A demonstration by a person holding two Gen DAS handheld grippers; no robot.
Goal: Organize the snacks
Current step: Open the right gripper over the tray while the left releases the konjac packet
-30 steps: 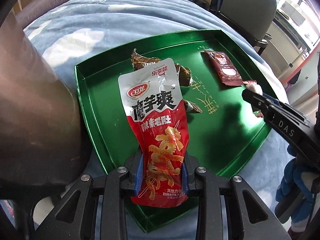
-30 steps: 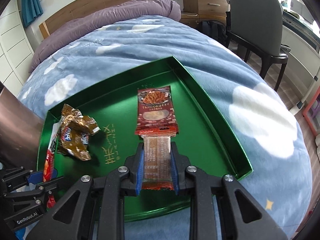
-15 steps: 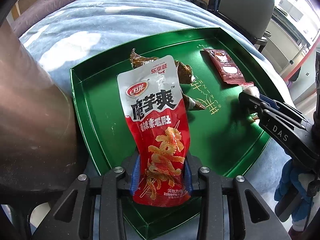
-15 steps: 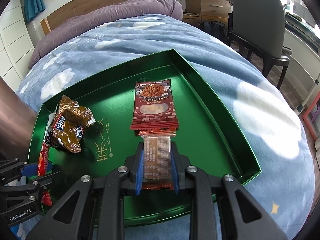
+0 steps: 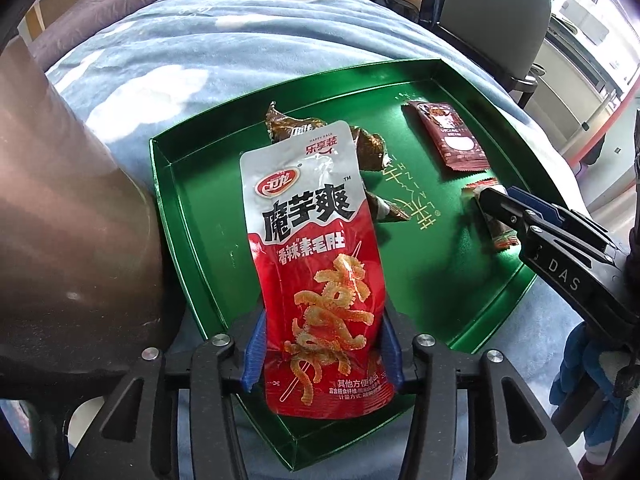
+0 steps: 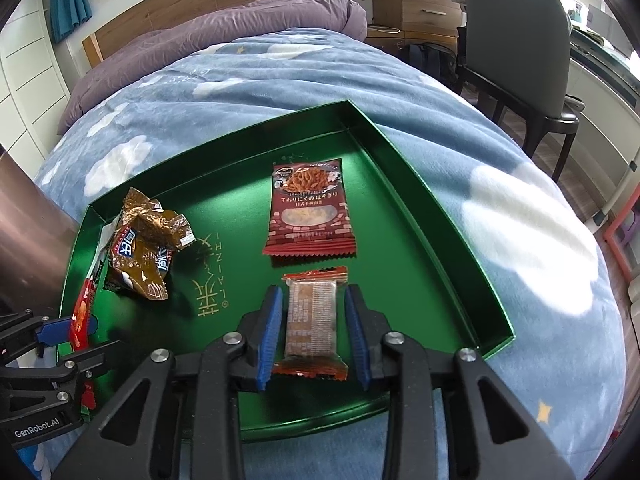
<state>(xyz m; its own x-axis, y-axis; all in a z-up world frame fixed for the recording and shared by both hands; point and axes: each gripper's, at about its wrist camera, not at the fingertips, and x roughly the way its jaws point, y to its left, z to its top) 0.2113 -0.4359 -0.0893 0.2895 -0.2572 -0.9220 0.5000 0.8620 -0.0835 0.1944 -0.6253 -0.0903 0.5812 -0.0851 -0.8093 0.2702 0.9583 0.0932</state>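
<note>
We see the red-and-silver snack pouch [image 5: 316,272] lying in the green tray [image 5: 192,208], its lower end between the blue pads of the left gripper [image 5: 322,354]. That gripper's jaws are opening, and the pads stand right at the pouch's edges; we cannot tell whether they touch it. The pouch's top overlaps a crumpled brown wrapper [image 5: 298,130].

Across the tray, the small clear-wrapped bar [image 6: 312,320] lies flat on the tray floor between the fingers of the right gripper [image 6: 312,330]. Its jaws are opening too, with a visible gap on each side of the bar. Just beyond the bar's far end lies a dark red packet [image 6: 309,210], face up and apart from it.

The tray rests on a blue blanket [image 6: 280,80] with white clouds, and a grey chair [image 6: 516,40] stands off to the right.
</note>
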